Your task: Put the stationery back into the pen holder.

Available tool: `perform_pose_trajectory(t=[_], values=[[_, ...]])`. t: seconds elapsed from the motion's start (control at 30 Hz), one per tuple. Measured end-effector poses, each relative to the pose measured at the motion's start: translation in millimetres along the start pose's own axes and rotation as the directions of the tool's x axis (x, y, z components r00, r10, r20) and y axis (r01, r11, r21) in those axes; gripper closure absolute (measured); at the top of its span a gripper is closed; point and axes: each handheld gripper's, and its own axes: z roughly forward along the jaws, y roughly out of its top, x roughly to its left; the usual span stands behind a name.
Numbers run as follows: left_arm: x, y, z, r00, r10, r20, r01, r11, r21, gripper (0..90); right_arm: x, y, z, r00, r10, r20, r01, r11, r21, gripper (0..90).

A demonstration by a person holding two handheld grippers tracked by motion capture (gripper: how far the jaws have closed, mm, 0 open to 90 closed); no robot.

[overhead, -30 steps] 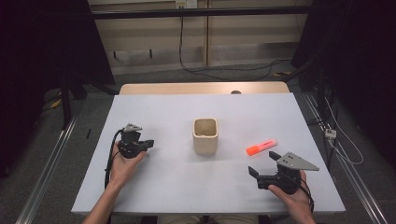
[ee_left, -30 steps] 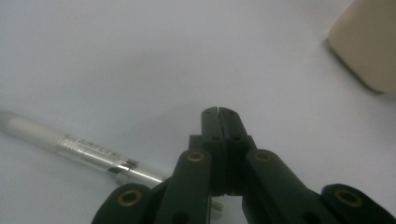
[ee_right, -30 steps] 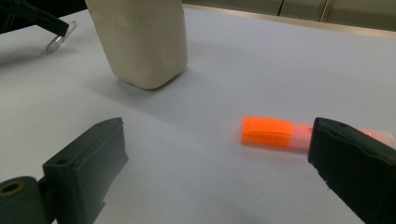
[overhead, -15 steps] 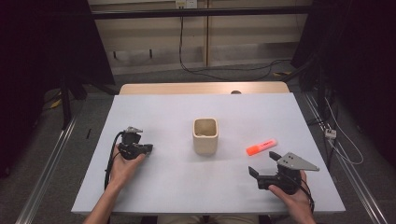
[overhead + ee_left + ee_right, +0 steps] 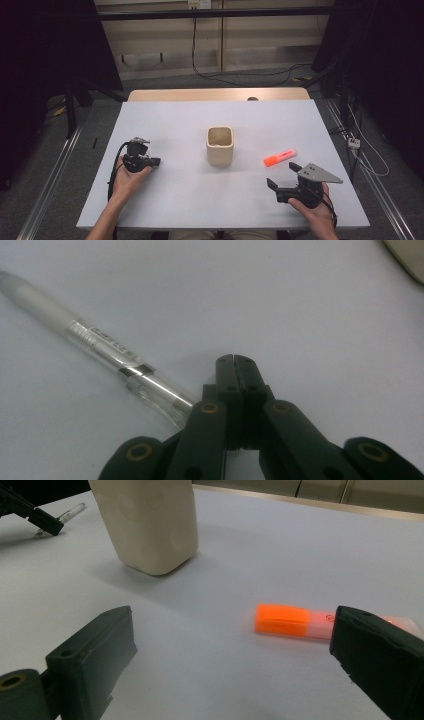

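A person works two grippers at a white table, with a cream cup standing upright near its middle as the fixed mark. To the left of the cup and a little nearer the person, the left gripper rests low on the table in the person's left hand, its jaws pressed flat together with nothing between them. In the left gripper view a clear pen lies flat on the table just beside those jaws, its near end passing under the gripper's left link; the jaws are beside the pen, not around it. To the right of the cup, and apart from it, an orange highlighter lies flat on the table. The right gripper, held in the right hand, sits nearer the person than the highlighter, its jaws spread wide and holding nothing. In the right gripper view the highlighter lies ahead between the jaws, close to the right one, with the cup farther off to its left
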Motion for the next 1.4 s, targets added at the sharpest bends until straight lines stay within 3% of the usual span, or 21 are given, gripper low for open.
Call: perform_pose_trajectory(t=[0.27, 1.03, 1.2, 1.4], values=[[4.0, -2.7, -3.6, 0.9995, -0.026, 0.019, 0.025, 0.9996, 0.012, 90.0, 0.7, 0.1, 0.2, 1.0000, -0.001, 0.000, 0.001, 1.000, 0.001, 4.0], [16.7, -12.3, -21.1, 1.0000, -0.007, -0.001, 0.007, 0.9974, 0.071, 90.0, 1.5, 0.2, -0.3, 1.0000, -0.002, -0.001, 0.002, 1.000, 0.000, 4.1], [20.3, -13.5, -23.2, 0.9996, -0.030, 0.004, 0.029, 0.9968, 0.074, 90.0, 1.8, 0.2, -0.4, 1.0000, 0.001, -0.001, -0.001, 1.000, 0.000, 4.1], [24.9, -14.3, -26.6, 0.9997, -0.026, -0.002, 0.026, 0.9955, 0.091, 90.0, 1.6, 0.3, -0.4, 1.0000, 0.001, -0.002, -0.001, 1.000, -0.001, 4.2]])
